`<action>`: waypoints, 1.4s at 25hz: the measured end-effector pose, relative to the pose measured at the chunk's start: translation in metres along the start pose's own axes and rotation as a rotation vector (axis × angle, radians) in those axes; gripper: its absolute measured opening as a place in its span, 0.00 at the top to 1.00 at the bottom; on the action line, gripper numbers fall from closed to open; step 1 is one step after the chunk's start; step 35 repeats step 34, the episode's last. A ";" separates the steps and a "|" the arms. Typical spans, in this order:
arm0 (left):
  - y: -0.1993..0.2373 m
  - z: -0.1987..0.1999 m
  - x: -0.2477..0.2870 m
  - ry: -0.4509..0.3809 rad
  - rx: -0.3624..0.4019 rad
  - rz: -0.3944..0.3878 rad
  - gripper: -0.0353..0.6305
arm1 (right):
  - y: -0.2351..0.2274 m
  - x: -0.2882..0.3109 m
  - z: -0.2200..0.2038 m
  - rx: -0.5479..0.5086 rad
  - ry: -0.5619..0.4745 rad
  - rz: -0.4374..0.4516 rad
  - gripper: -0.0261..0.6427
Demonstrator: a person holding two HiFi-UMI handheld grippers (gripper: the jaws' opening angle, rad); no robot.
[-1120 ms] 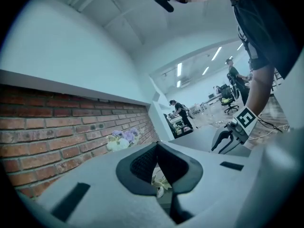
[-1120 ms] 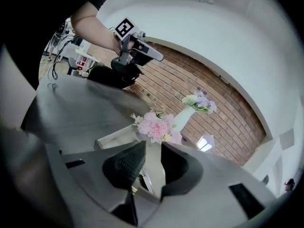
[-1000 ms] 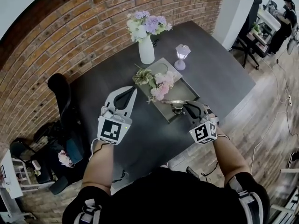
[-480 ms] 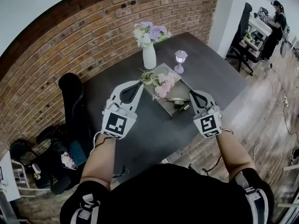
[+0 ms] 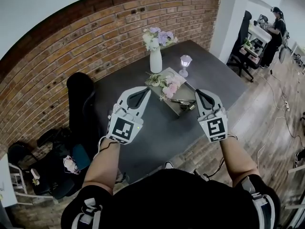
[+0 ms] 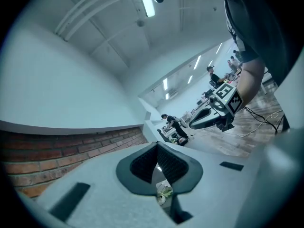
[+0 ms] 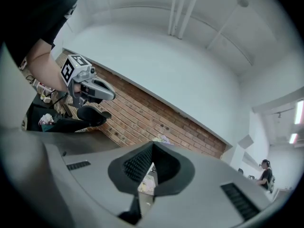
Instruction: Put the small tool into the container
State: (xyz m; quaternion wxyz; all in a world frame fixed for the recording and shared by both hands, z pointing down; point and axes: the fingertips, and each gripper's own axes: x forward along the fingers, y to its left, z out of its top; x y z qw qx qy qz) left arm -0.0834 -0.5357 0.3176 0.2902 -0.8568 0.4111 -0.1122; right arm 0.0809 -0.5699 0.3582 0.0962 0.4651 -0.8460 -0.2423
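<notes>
The placing step is judged done: the small tool (image 5: 187, 104) is seen lying in the container (image 5: 186, 93), at its near end, just in front of the flowers (image 5: 168, 82) set in it. The right gripper (image 5: 198, 91) is held up at the container's near right, jaws fully together with nothing between them. The left gripper (image 5: 148, 88), at the container's near left, is likewise closed and empty. No further grasp is thought needed; only a check that the tool rests wholly inside is called for

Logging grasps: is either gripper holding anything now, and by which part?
Nothing is held. The left gripper and right gripper are both shut and empty; the tool lies in the tray.
</notes>
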 end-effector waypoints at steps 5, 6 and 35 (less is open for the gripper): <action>-0.006 0.016 -0.011 -0.044 -0.006 -0.008 0.94 | 0.002 -0.020 0.017 0.020 -0.010 -0.050 0.97; -0.008 0.018 -0.012 -0.050 -0.009 -0.011 0.94 | 0.002 -0.023 0.018 0.024 -0.010 -0.061 0.97; -0.050 0.029 -0.015 -0.013 0.043 -0.076 0.94 | -0.006 -0.058 0.026 0.012 -0.012 -0.092 0.97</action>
